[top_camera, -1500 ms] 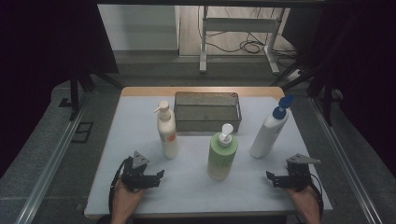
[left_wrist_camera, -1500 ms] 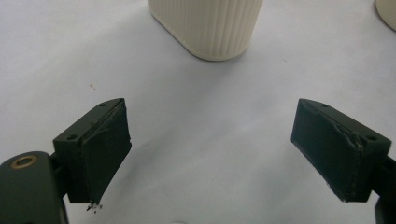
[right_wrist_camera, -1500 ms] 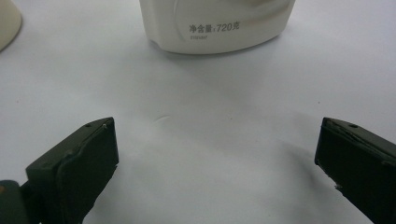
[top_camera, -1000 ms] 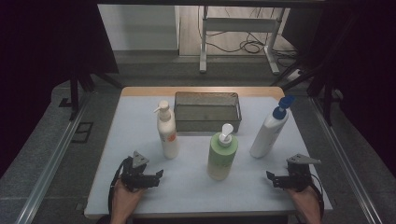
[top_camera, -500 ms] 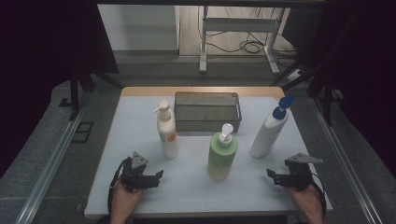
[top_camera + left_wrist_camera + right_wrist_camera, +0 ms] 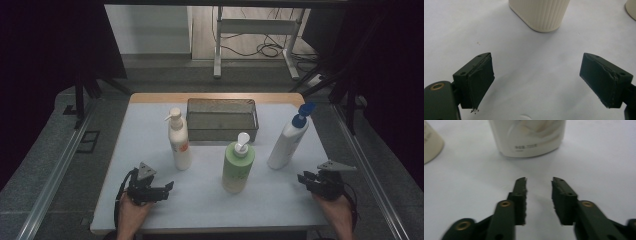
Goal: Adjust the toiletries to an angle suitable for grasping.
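Three bottles stand on the white table top (image 6: 280, 200): a cream pump bottle (image 6: 179, 142), a green pump bottle (image 6: 238, 167) and a white bottle with a blue cap (image 6: 287, 140). My left gripper (image 6: 167, 187) lies near the front left, held by a hand, jaws wide open and empty (image 6: 536, 85). It faces the ribbed base of the cream bottle (image 6: 540, 13). My right gripper (image 6: 302, 178) sits at the front right. Its jaws stand a narrow gap apart with nothing between them (image 6: 539, 197), and point at the white bottle's base (image 6: 529, 137).
A dark rectangular tray (image 6: 222, 131) stands at the back middle of the table, behind the bottles. Another bottle's base (image 6: 431, 141) shows at the left of the right gripper view. The table's front edge runs just below both hands.
The right gripper has shifted slightly. The left gripper and the bottles have stayed in place.
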Demonstrator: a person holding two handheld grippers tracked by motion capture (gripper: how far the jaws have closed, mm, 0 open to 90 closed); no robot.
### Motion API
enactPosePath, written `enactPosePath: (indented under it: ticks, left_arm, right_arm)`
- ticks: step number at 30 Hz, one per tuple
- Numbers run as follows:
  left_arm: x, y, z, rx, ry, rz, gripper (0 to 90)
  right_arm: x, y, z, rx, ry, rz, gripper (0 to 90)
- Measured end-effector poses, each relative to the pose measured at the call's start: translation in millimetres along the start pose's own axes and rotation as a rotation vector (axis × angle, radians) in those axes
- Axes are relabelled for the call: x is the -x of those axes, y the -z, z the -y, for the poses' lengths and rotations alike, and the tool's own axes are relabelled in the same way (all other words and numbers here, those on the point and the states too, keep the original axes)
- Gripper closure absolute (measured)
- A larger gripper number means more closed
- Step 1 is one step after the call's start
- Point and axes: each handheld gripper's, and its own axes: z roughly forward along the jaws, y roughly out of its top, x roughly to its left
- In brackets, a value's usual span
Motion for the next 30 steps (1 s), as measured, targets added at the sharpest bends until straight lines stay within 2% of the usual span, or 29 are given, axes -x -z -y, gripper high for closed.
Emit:
enactPosePath:
  ticks: [2, 3, 4, 5, 7, 8, 15, 21, 25, 26, 30]
  left_arm:
    - [1.0, -0.6, -0.1, 0.000, 0.000, 0.001, 11.9]
    - [1.4, -1.6, 0.1, -0.004, -0.003, 0.002, 11.9]
    - [1.4, -1.6, 0.1, -0.004, -0.003, 0.002, 11.9]
    - [1.7, -2.5, 0.1, -0.009, -0.008, 0.002, 11.9]
    - [2.3, -3.0, 0.1, -0.010, -0.009, 0.003, 11.9]
    - [2.7, -3.2, -0.1, -0.009, -0.013, 0.002, 12.0]
    - [4.4, -4.2, 0.0, -0.011, -0.018, 0.005, 12.0]
    - [4.7, -5.8, 1.5, -0.019, -0.021, 0.008, 12.0]
    - [4.9, -6.6, 1.9, -0.023, -0.024, 0.007, 12.0]
    - [5.1, -6.8, 2.4, -0.026, -0.023, 0.007, 12.1]
    - [5.1, -8.1, 3.0, -0.031, -0.024, 0.009, 12.1]
  right_arm:
    - [4.1, -1.0, -1.9, 0.002, -0.012, 0.007, 76.2]
    - [10.1, -3.3, -5.2, 0.016, -0.022, 0.006, 83.7]
    - [10.1, -3.3, -5.2, 0.016, -0.022, 0.006, 83.7]
    - [15.3, -6.3, -8.1, 0.023, -0.039, -0.006, 89.6]
    - [18.1, -8.9, -9.9, 0.024, -0.046, -0.007, 89.8]
    - [22.5, -15.0, -14.1, 0.025, -0.059, 0.015, 89.9]
    - [28.2, -31.8, -26.8, 0.021, -0.074, 0.023, 89.9]
    - [30.8, -49.8, -39.1, -0.005, -0.060, 0.022, 89.9]
    - [29.2, -55.1, -42.3, -0.008, -0.051, 0.017, 89.8]
    - [26.6, -57.6, -44.6, -0.013, -0.034, 0.033, 89.8]
    - [28.2, -59.6, -46.4, -0.012, -0.040, 0.031, 89.8]
